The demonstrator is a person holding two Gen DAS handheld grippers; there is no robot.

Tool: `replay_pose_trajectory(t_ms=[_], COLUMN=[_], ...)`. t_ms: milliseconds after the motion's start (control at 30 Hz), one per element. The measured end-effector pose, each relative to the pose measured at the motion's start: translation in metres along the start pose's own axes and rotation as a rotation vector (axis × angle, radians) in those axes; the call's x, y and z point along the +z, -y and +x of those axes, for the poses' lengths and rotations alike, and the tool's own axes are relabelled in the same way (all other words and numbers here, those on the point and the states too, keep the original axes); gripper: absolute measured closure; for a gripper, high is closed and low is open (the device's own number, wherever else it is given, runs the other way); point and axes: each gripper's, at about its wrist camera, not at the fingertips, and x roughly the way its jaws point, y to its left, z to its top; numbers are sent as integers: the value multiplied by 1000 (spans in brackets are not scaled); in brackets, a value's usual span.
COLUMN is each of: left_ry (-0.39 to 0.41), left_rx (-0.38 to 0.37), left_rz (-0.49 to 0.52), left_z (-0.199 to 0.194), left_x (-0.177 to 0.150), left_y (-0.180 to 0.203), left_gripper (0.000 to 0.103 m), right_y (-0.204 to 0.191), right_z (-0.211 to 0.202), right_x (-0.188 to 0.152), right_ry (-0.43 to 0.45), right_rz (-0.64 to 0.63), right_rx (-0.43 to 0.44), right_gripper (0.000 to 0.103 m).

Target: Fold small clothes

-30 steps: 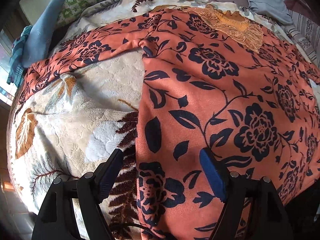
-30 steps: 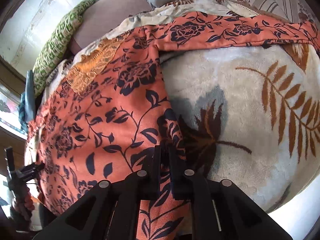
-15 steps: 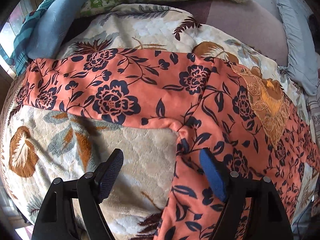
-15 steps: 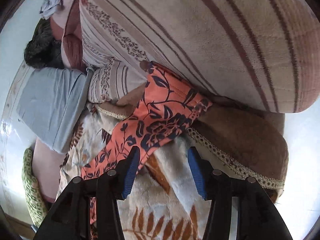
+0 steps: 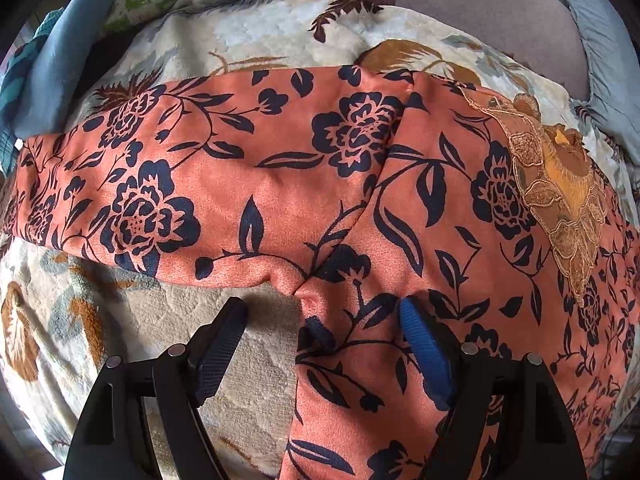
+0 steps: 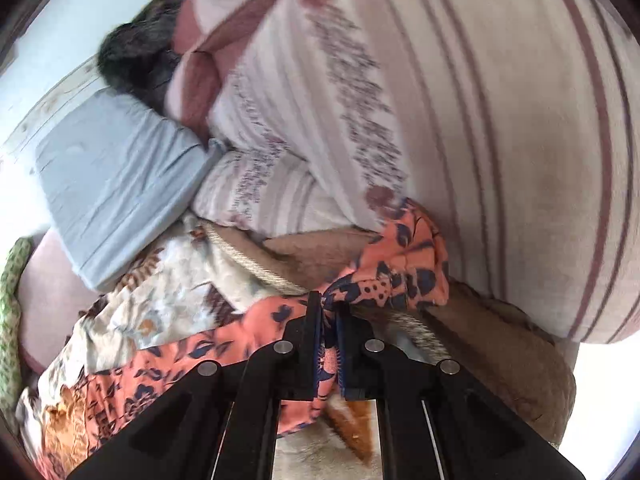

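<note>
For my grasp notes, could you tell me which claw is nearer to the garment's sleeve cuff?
Right. The right claw is shut on the orange floral garment right beside that sleeve cuff; the left claw hovers open at the opposite armpit.

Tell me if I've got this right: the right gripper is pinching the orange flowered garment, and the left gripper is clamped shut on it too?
Not quite. The right gripper is pinching the orange flowered garment, as the right wrist view shows. But the left gripper is open: in the left wrist view its jaws stand wide apart over the underarm seam, gripping nothing.
</note>
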Motion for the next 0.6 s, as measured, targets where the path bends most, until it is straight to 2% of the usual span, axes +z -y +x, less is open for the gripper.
replay_pose_trajectory(t_ms=[133,300,467,600], left_ry=[18,42,78,86], left_rx=[-52,-99,-98,-105], left_rz=[-36,-46,-75,-127], left_z=[-18,-46,-69,-85], left_x=[-6,-18,-35,-57], left_y=[-17,-53,-96,-119], left_gripper=[25,25,25,25], right_y=[-89,-231,-363,-437], right_z=[-30,-53,-72,-86], right_x=[-11,-62,-156,-249], right_ry=[-17,-113,-270,-428], right_rz=[-129,-276,-383,-442], right_rx=[219,493,705,782], right_gripper=[98,98,98,97])
